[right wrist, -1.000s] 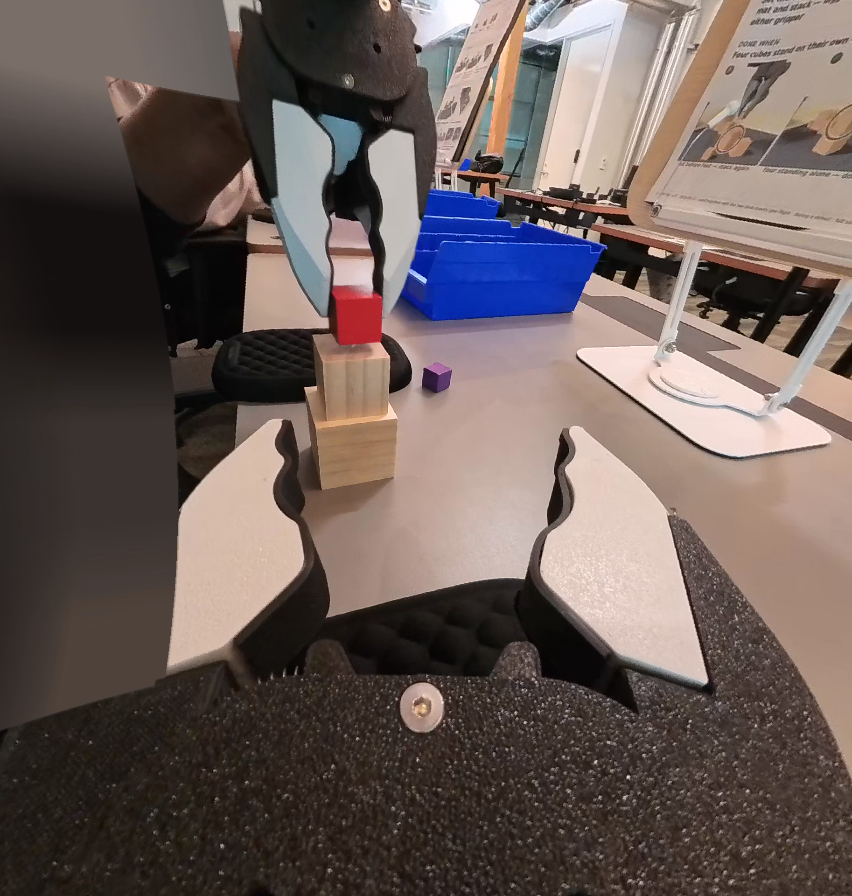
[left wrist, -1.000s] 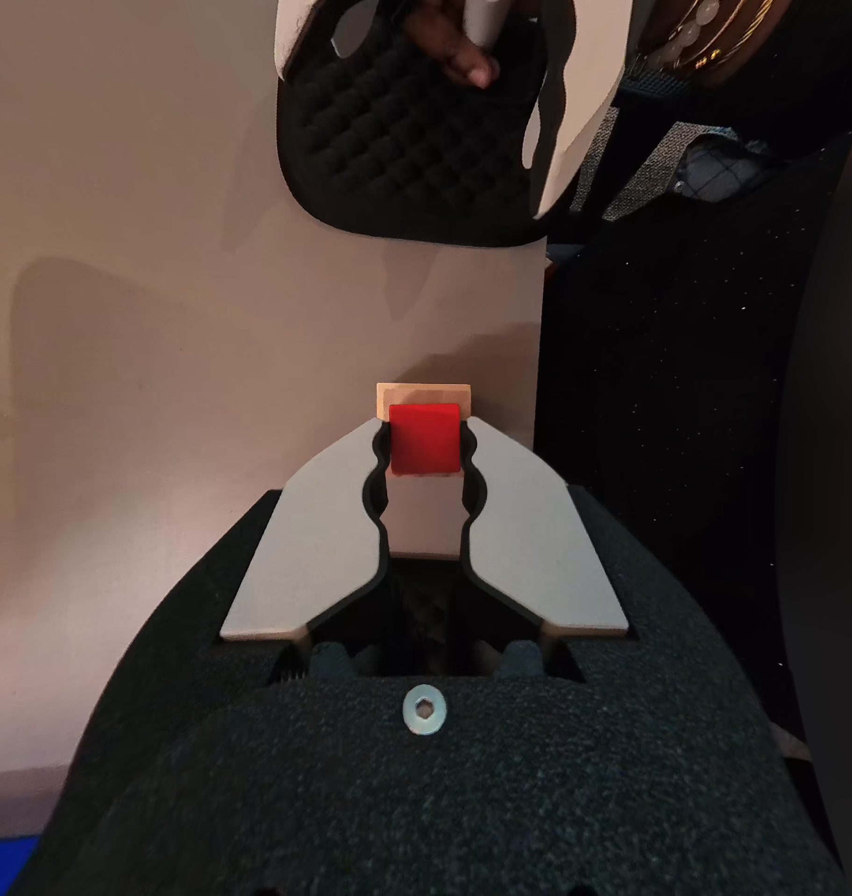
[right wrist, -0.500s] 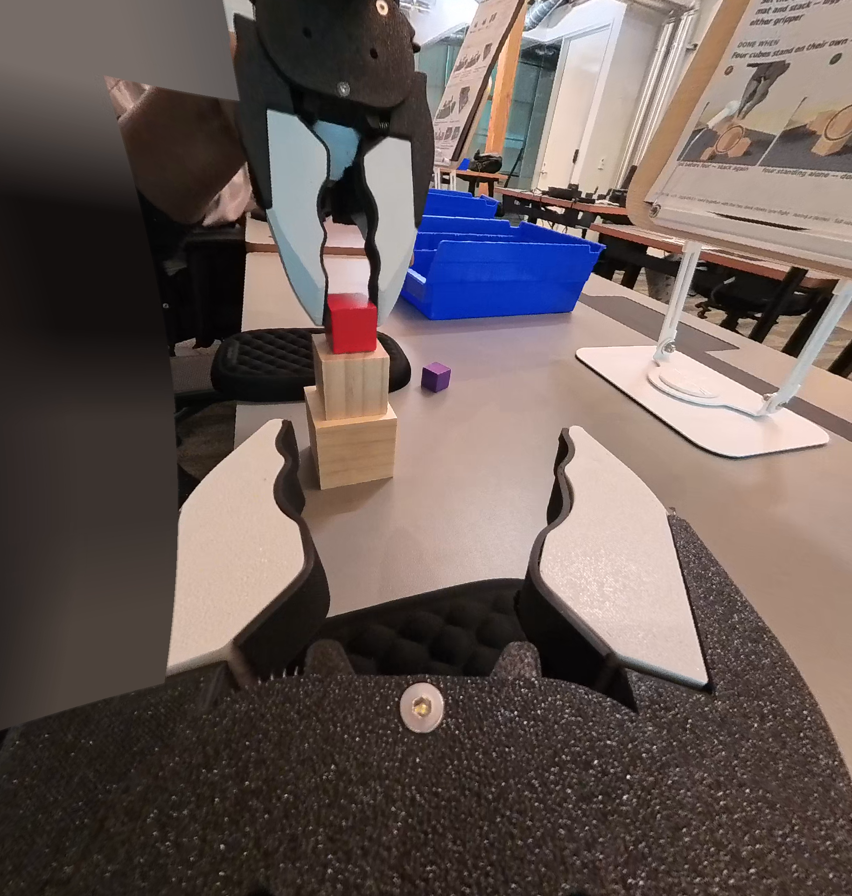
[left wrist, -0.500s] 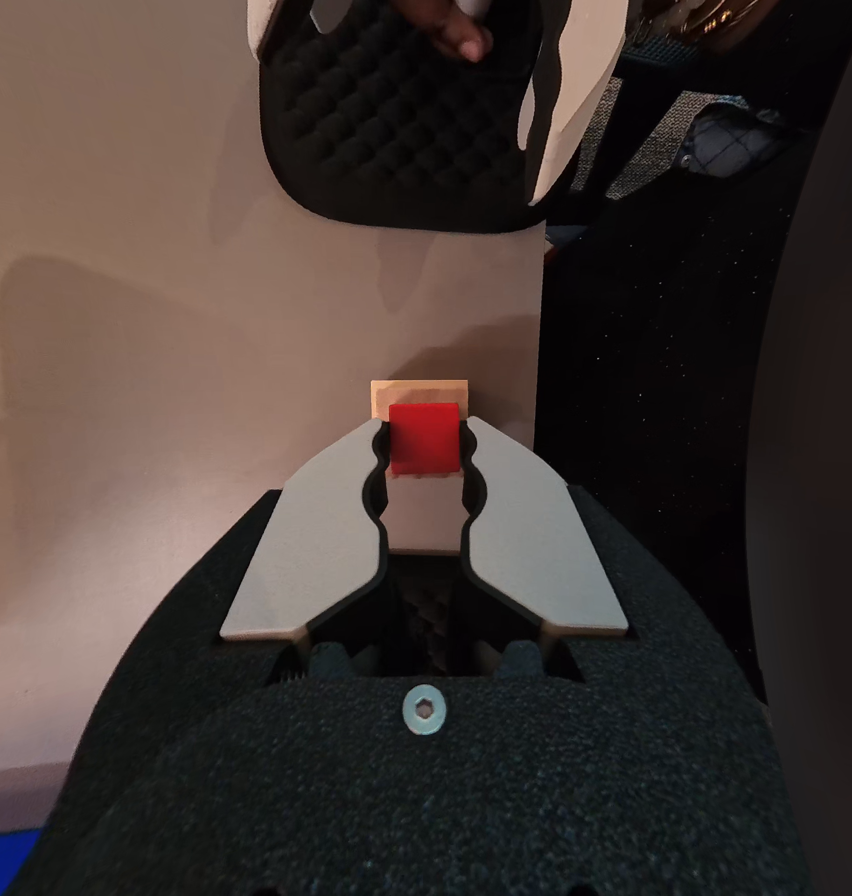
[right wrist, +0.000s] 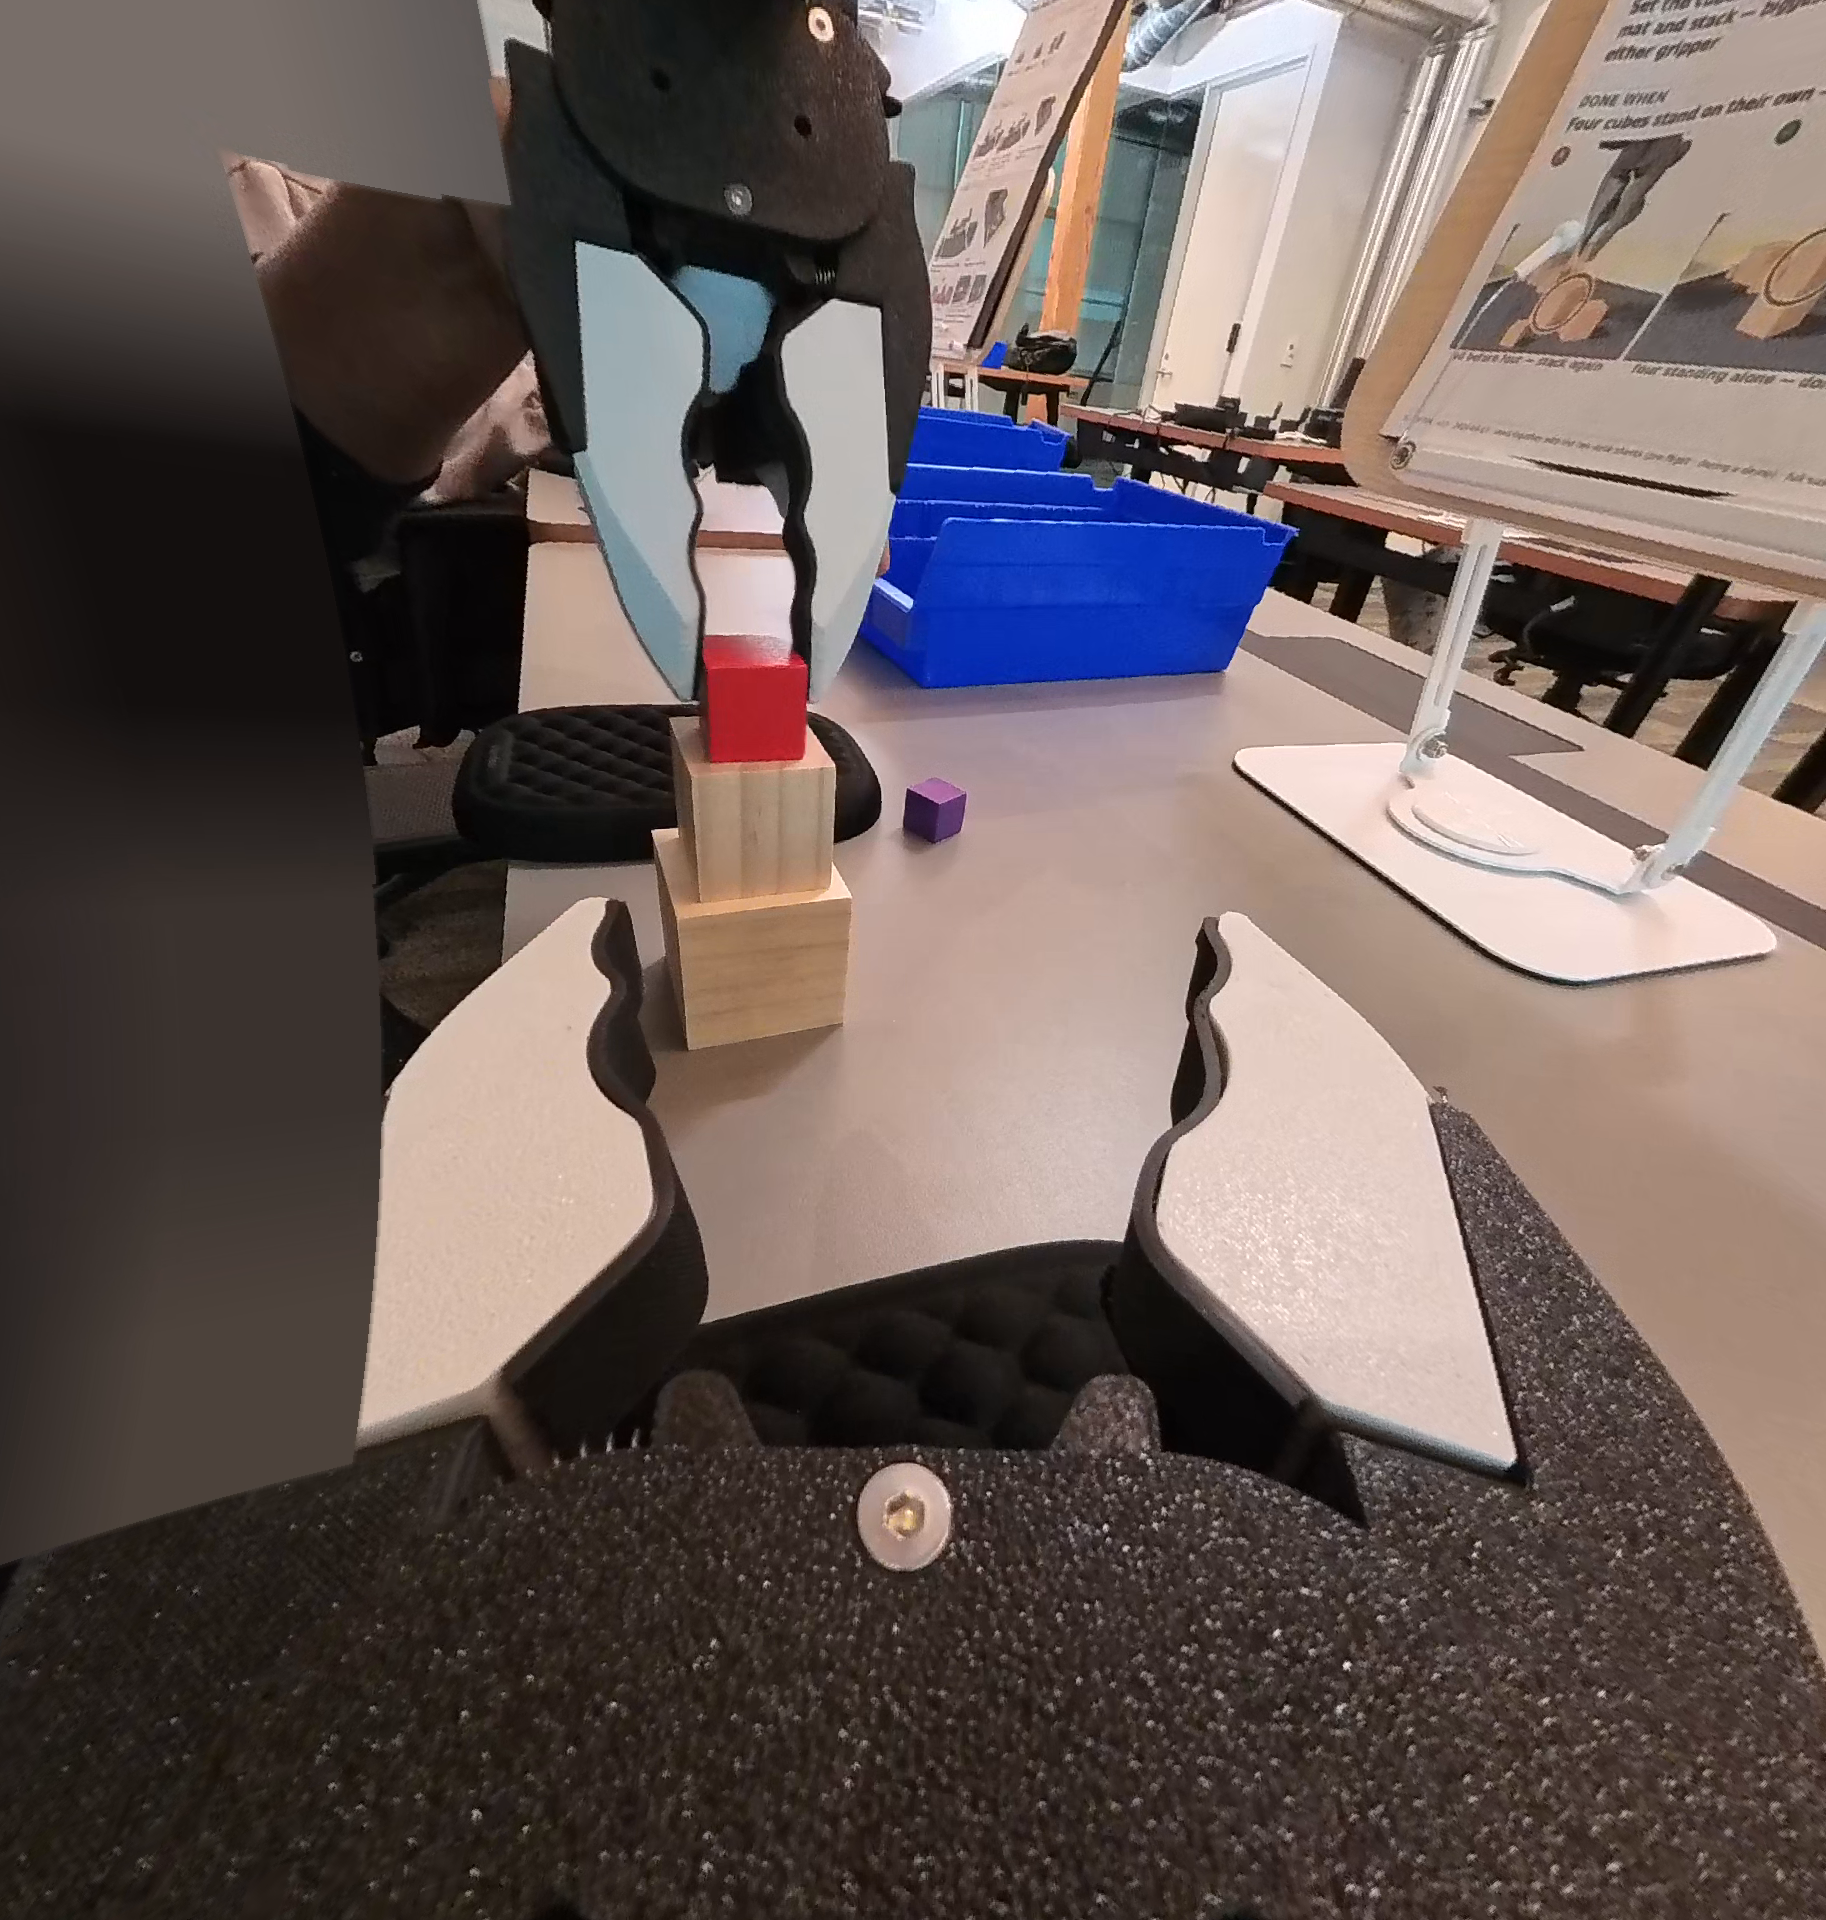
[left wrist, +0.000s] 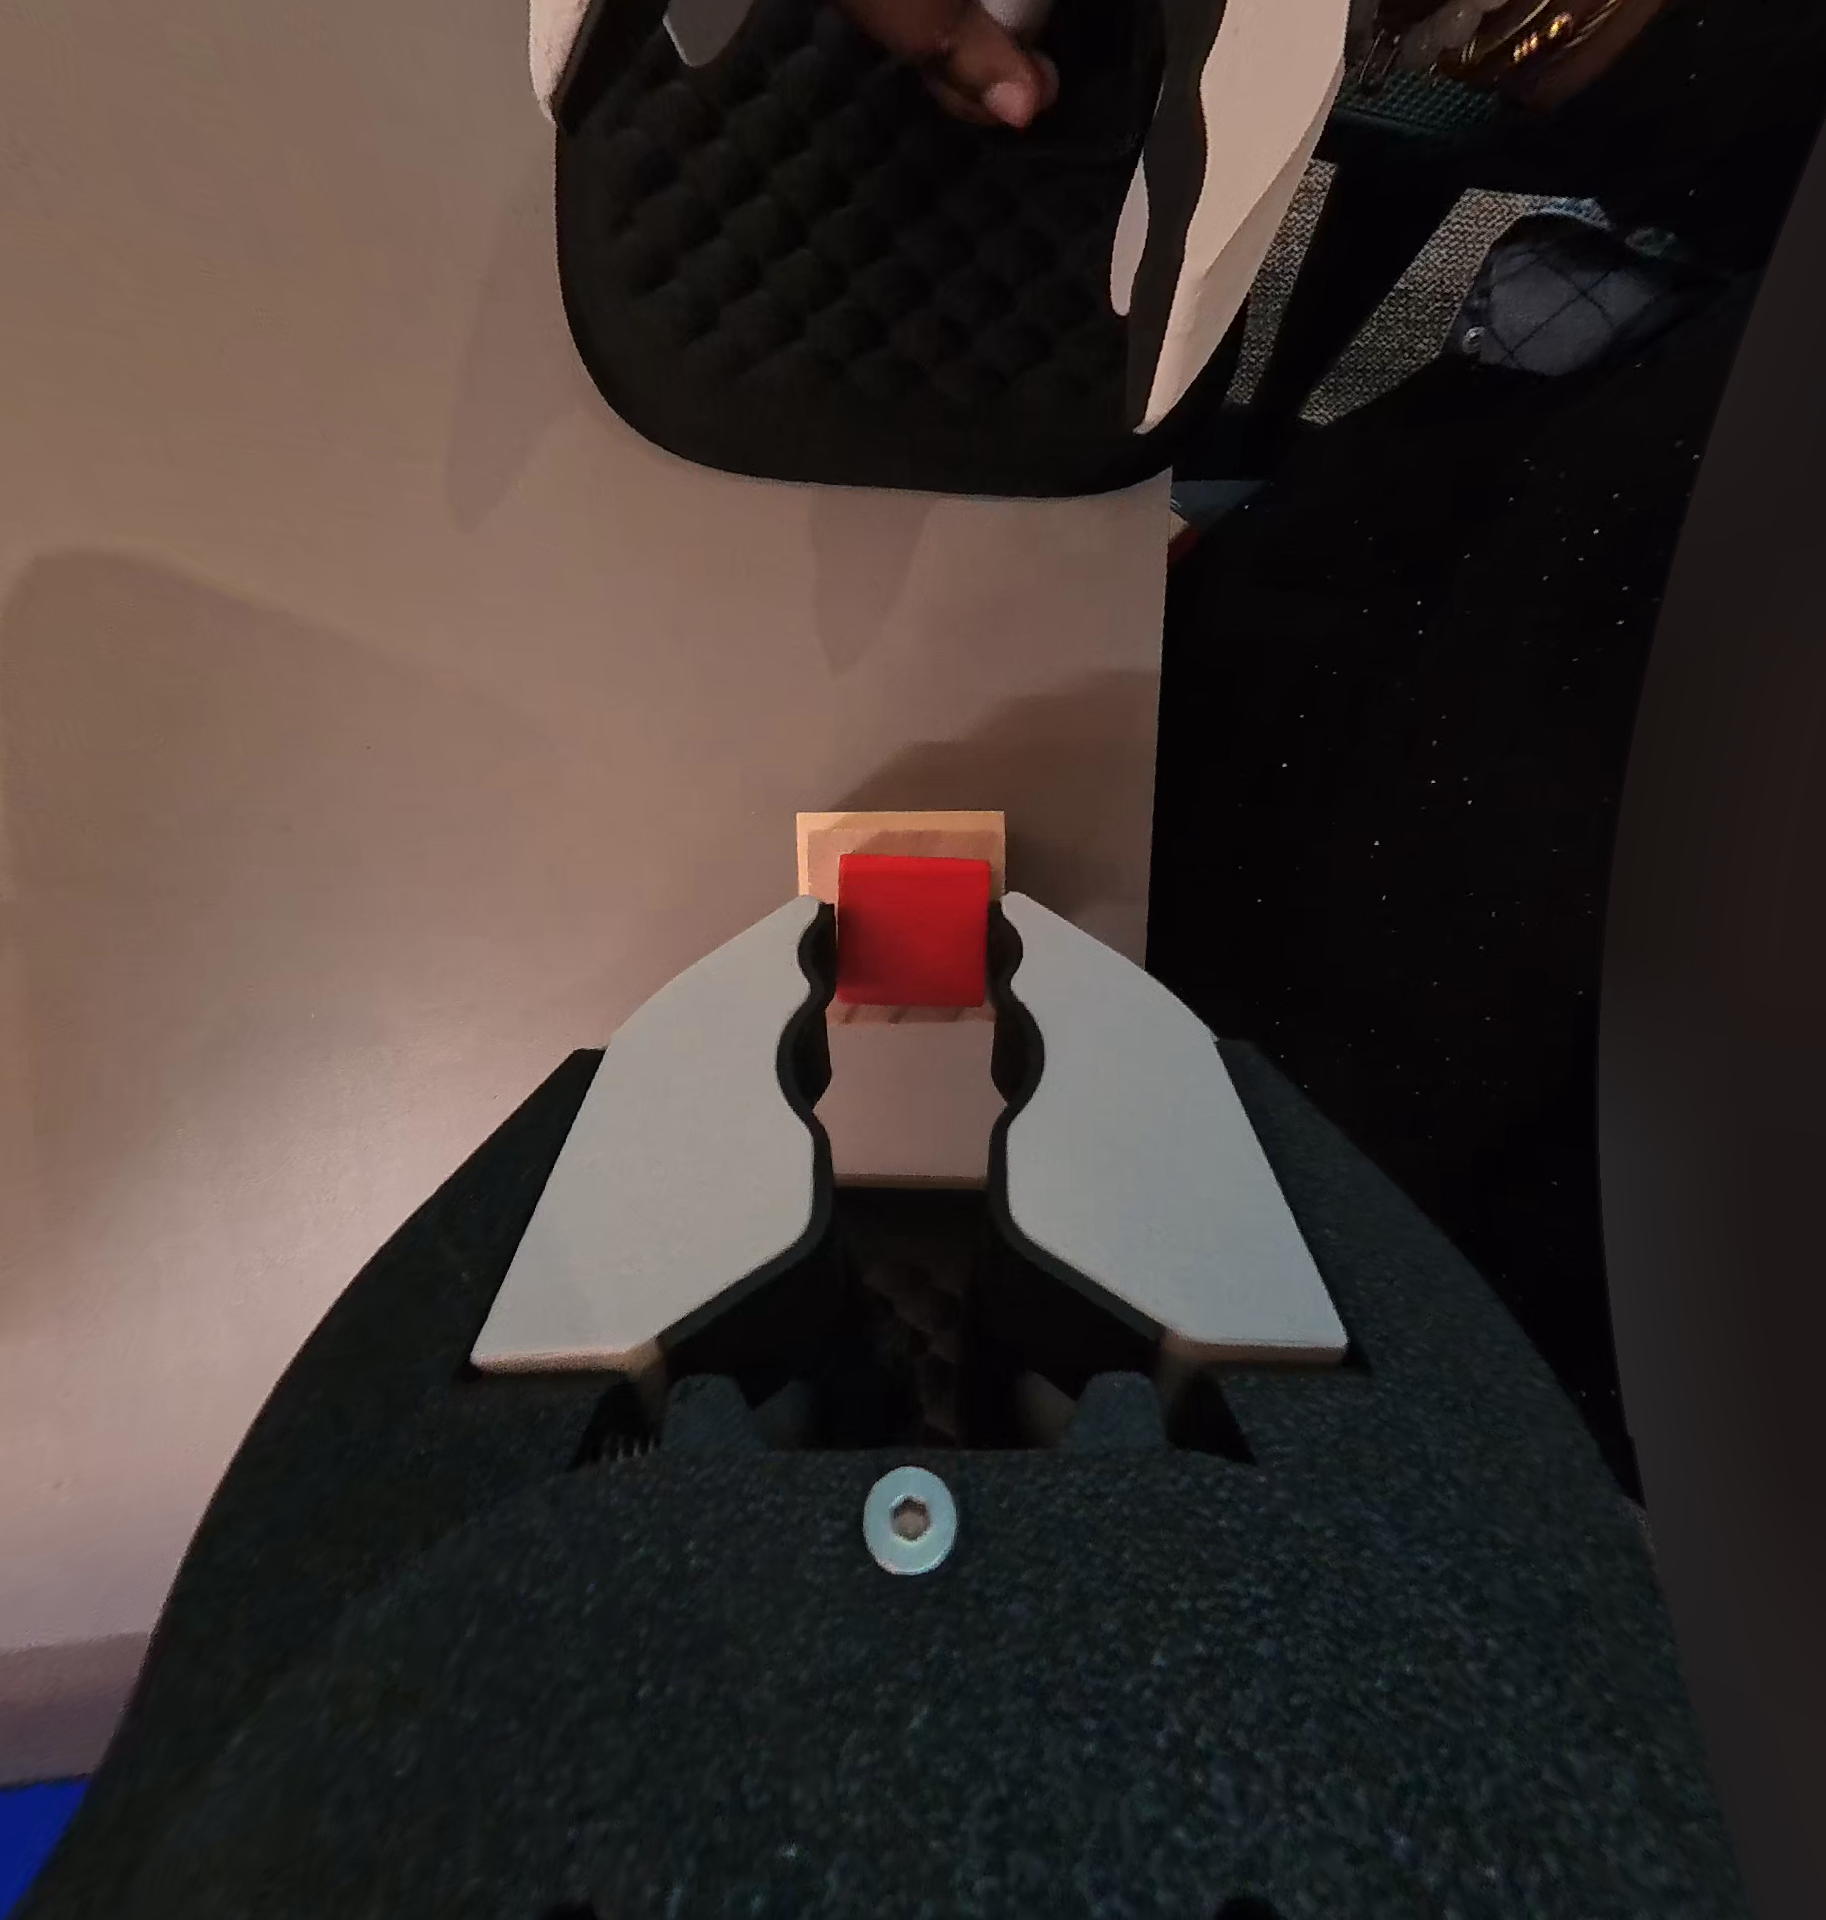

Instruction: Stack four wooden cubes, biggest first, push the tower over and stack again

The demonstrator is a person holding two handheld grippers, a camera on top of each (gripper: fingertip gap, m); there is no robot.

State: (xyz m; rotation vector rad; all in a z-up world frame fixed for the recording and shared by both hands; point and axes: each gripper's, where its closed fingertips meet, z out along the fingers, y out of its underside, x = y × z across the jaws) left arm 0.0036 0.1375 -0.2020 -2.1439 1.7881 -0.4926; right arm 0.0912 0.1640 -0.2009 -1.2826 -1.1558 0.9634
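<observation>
Left wrist view: left gripper [left wrist: 911, 951] points straight down, jaws narrow, both pads pressed on the sides of a red cube [left wrist: 911, 940]. Under it, edges of a smaller wooden block [left wrist: 904, 844] and a bigger wooden block [left wrist: 815, 836] peek out, so the cube sits over the stack. The stack stands close to the table edge [left wrist: 1160, 727]. A black quilted pad [left wrist: 836, 281] lies beyond. Whether the cube's underside actually rests on the block can't be told from above.

Right wrist view: right gripper [right wrist: 914, 966] is wide apart, nothing between its pads, low over the grey table [right wrist: 1044, 1039], the stack just beside its left finger. From here the red cube looks seated on the smaller block, off-centre toward the near left. A purple cube [right wrist: 934, 809] sits alone, well apart from both tools. Blue bins [right wrist: 1075, 592] and a white stand [right wrist: 1511, 862] sit behind. The left of the view is masked out. Looks like mid-placement; a clean, straight-apart opening seems called for.
</observation>
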